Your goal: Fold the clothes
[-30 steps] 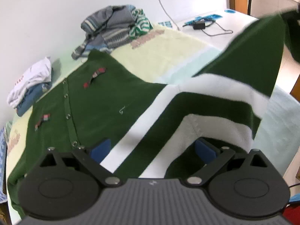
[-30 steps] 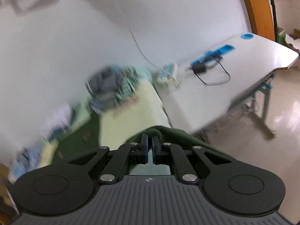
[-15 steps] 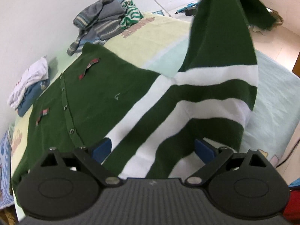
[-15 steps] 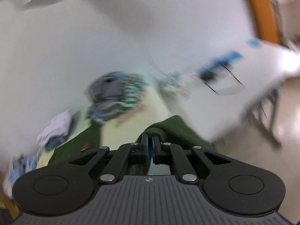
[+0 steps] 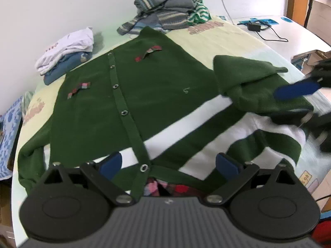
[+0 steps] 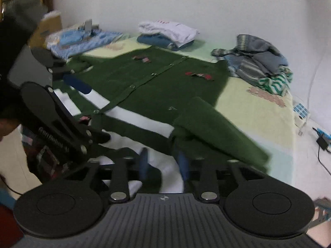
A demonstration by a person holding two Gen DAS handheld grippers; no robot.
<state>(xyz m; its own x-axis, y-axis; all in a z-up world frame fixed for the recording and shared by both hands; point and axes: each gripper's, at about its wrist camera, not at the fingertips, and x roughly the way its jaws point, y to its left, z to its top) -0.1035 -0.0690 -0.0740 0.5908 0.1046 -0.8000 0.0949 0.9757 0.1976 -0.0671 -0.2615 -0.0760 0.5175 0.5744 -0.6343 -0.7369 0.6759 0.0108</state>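
Cardigan (image 5: 165, 95), dark green with white bands, lies face up and spread flat on the bed (image 5: 244, 35), its button strip running from the neck at the near edge toward the hem at the far side. One sleeve (image 5: 248, 74) is folded back over itself at the right side of the body, lying across the white band.

Left gripper (image 5: 167, 163) hovers at the near edge over the collar, jaws spread wide, its blue pads either side of the button strip with nothing between them. Right gripper (image 6: 163, 163) sits at the bed's right edge just beside the folded sleeve, its fingers parted by a moderate gap over the white-banded cloth; they do not clamp it. In the left view its blue pad shows blurred above the sleeve end.

Two small red bows (image 5: 148, 52) sit on the chest panels. A heap of grey striped clothes (image 5: 165, 12) lies at the far corner, and a folded white and blue stack (image 5: 66, 53) at the far left edge, both well apart from the cardigan. Reddish lettering printed on the yellow sheet (image 5: 206, 28) is too blurred to read, as is pale print on the left gripper's side seen from the right
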